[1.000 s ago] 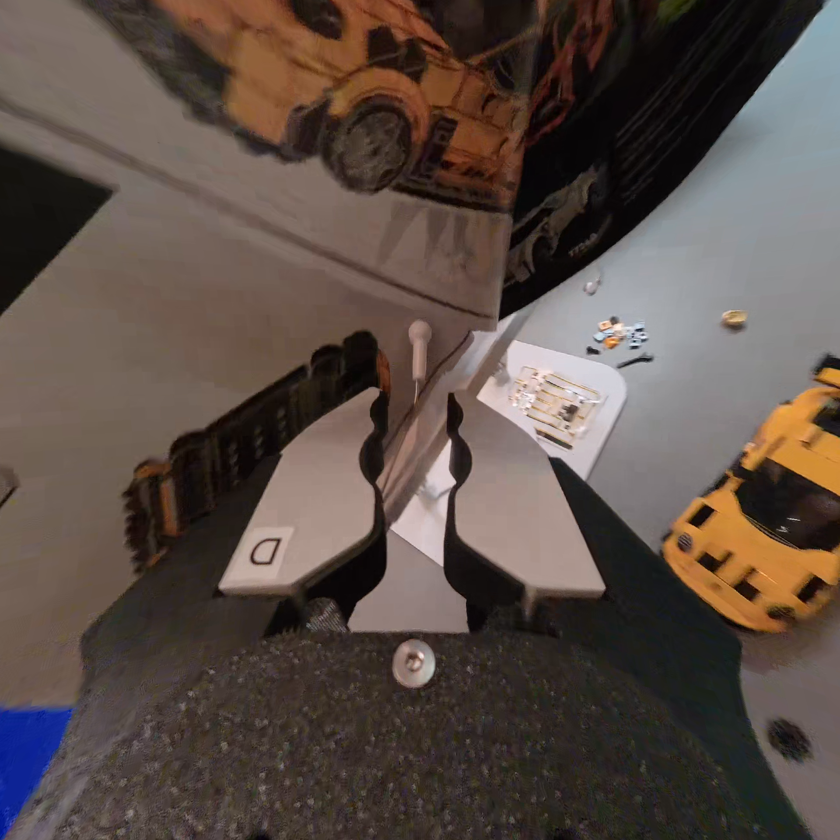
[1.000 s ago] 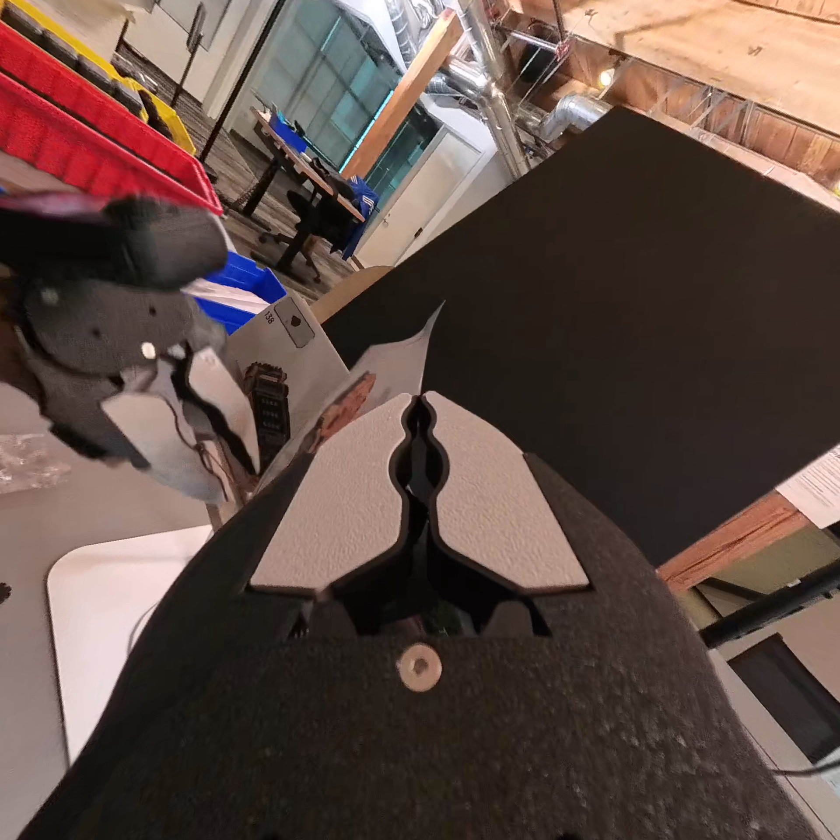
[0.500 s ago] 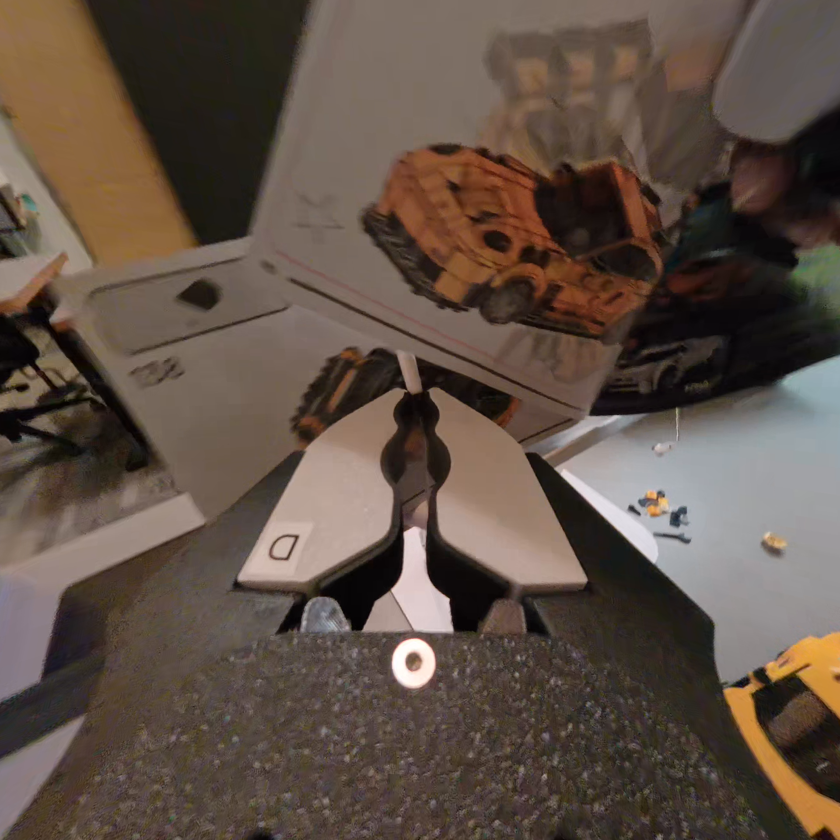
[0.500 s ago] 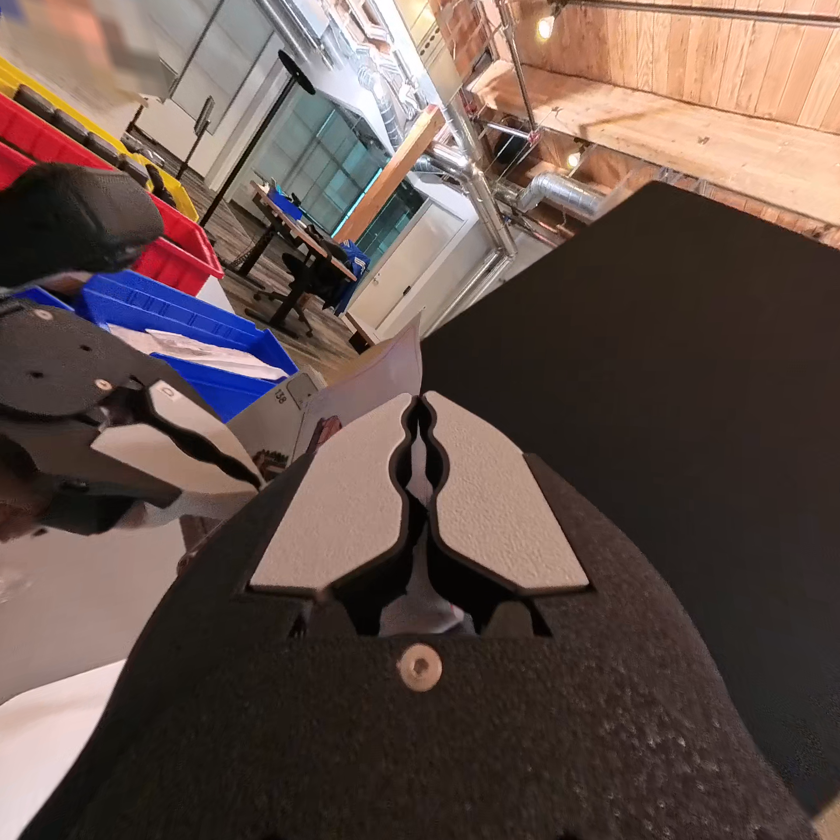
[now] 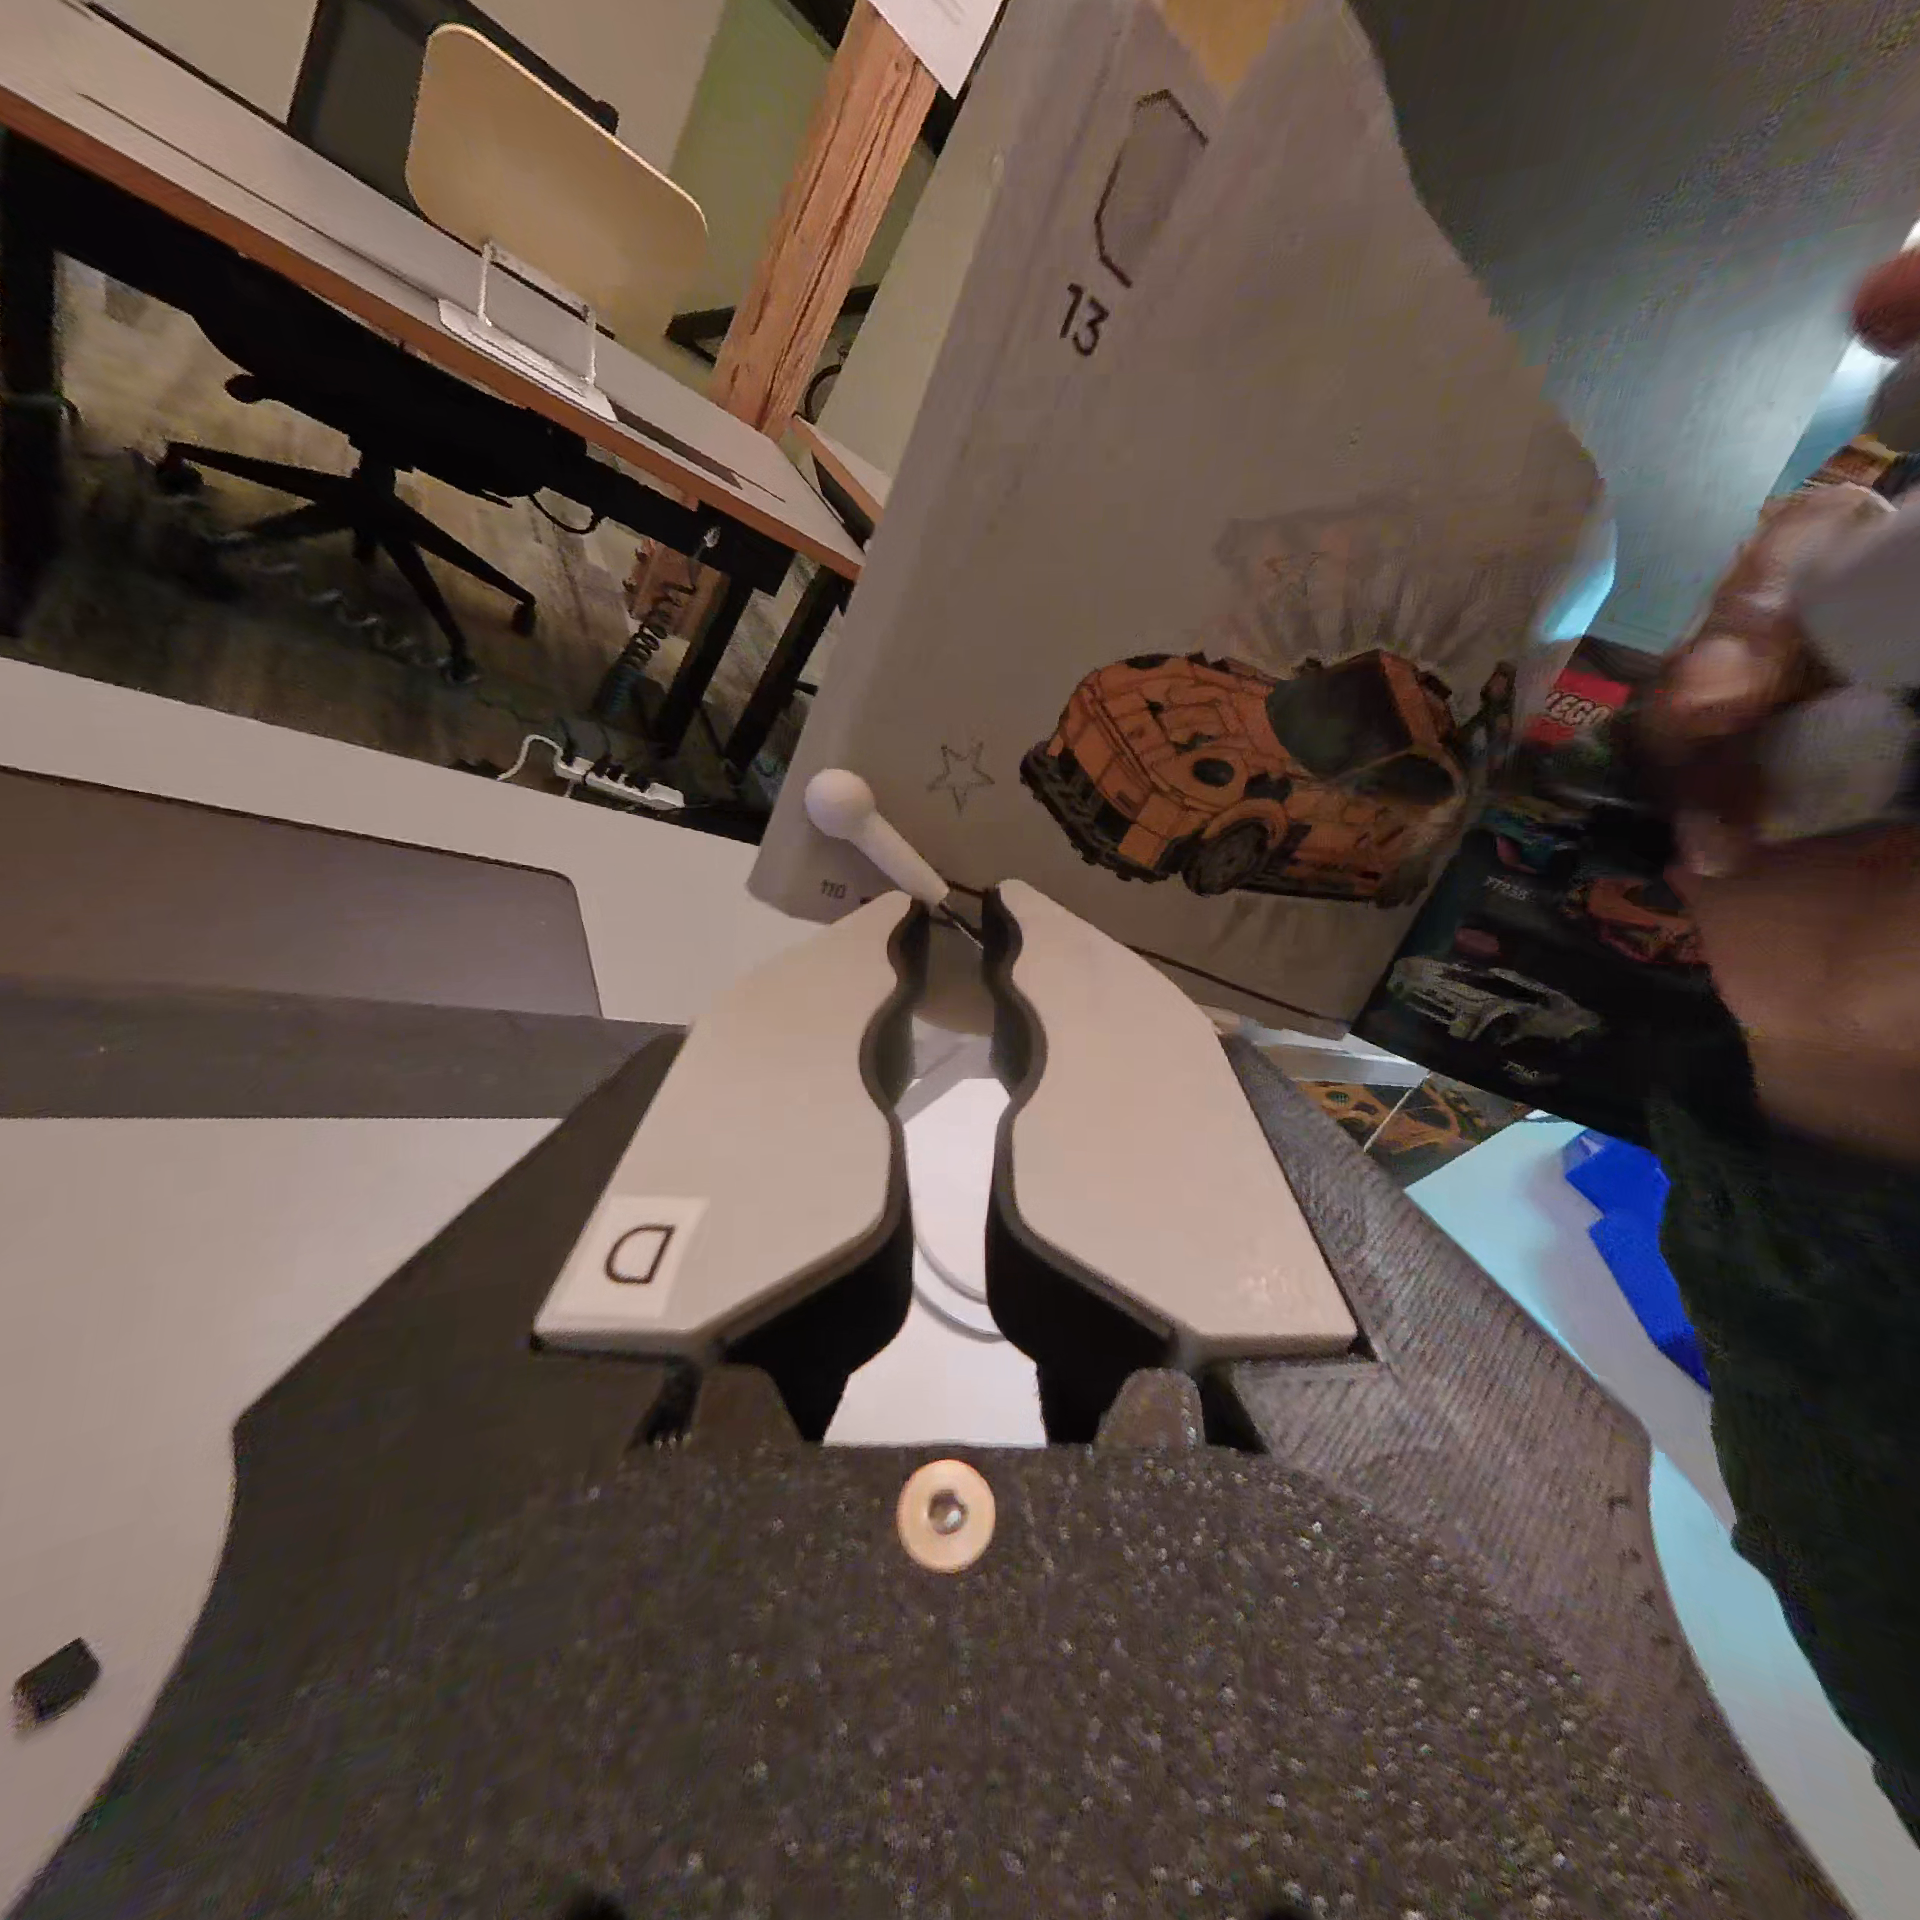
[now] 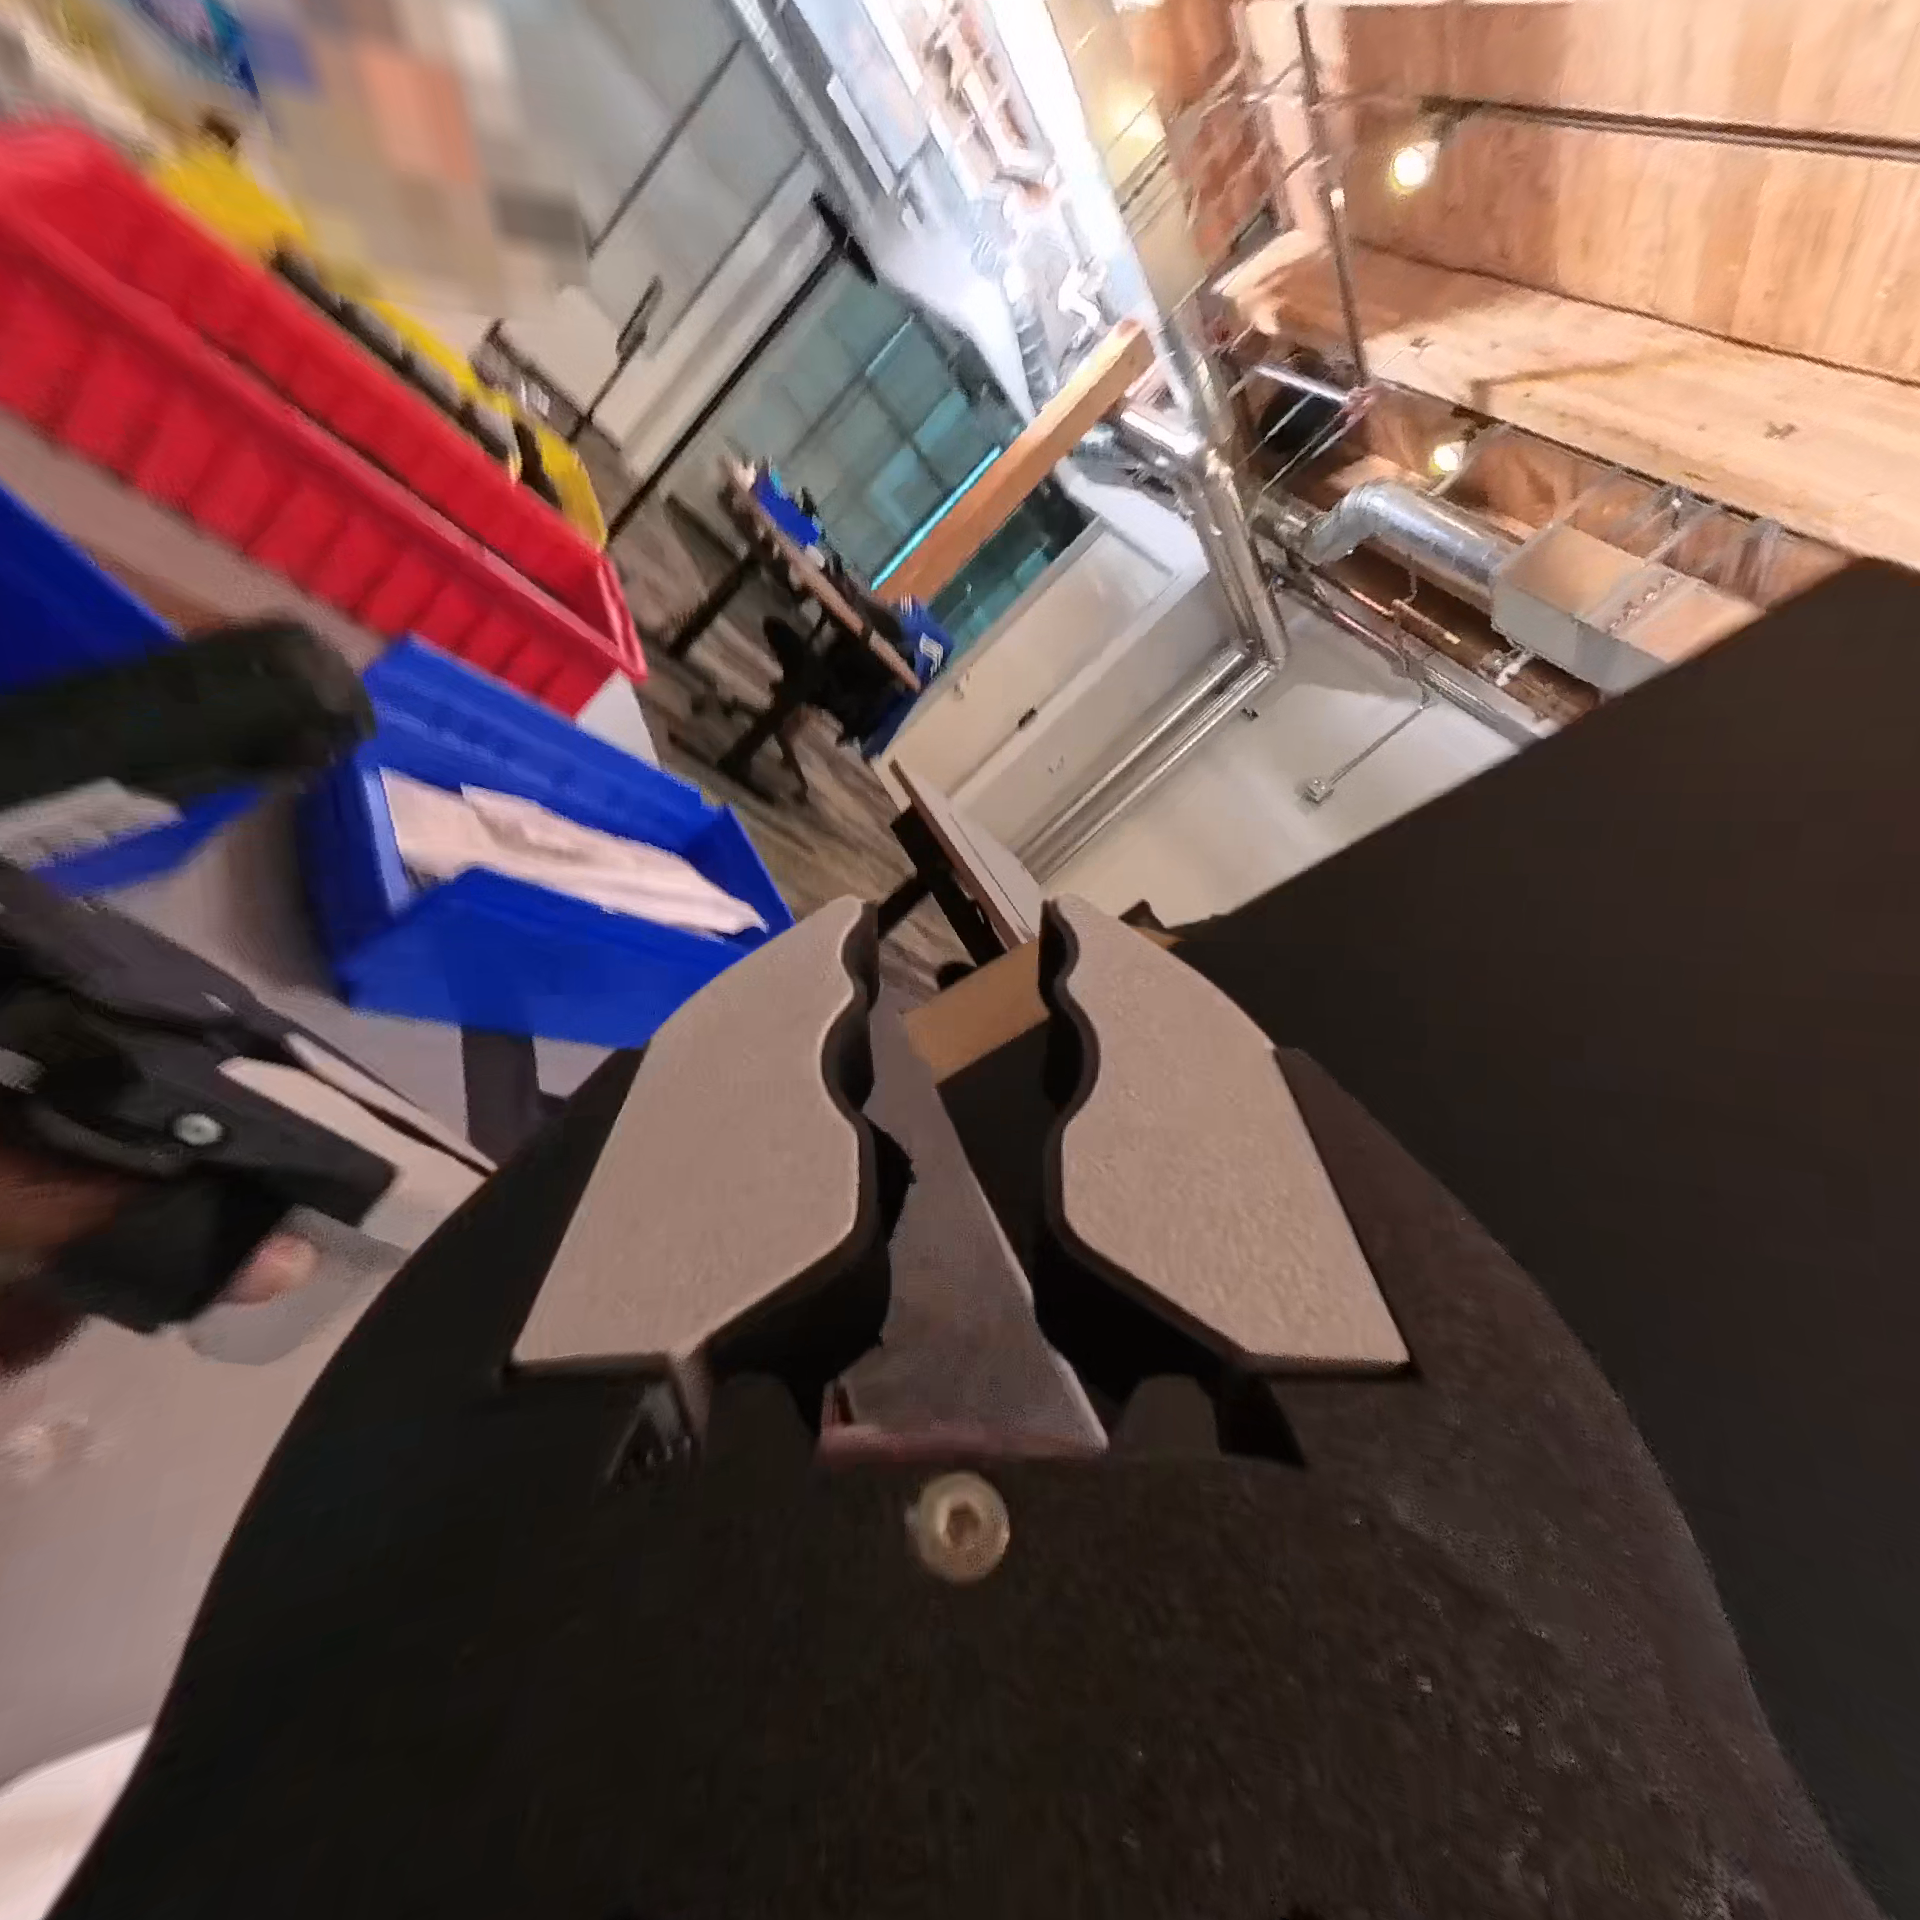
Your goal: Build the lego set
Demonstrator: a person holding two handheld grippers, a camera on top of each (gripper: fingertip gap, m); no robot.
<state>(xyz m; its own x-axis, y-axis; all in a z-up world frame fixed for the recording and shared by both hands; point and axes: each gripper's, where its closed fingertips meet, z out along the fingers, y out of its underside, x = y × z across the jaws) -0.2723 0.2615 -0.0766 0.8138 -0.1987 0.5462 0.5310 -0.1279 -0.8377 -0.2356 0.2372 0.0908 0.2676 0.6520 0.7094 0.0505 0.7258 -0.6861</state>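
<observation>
The instruction booklet's open page (image 5: 1195,520), grey with an orange car picture, stands upright just beyond my left gripper (image 5: 954,914). A white ball-tipped wire arm (image 5: 868,831) leans on the page's lower left corner, and its thin wire crosses between my fingertips. The left jaws stand a narrow gap apart, wider than the wire. A white base (image 5: 951,1195) lies below them. My right gripper (image 6: 956,925) is open, and a grey sheet (image 6: 966,1247) runs loose between its fingers. It also shows blurred in the left wrist view (image 5: 1849,675), held by a hand.
A dark lego box with car pictures (image 5: 1538,935) stands behind the page. Blue bins (image 6: 520,883) and a red bin (image 6: 260,436) are at the left, with the left gripper (image 6: 208,1122) in front. A black panel (image 6: 1558,1039) is on the right. A small black piece (image 5: 57,1678) lies on the table. Spacing between my two grippers at the tips: around 15 cm.
The right gripper, shut on the page before, has opened. The left jaws closed at the wire arm, then parted a little. The page has swung upright and the arm now tilts left.
</observation>
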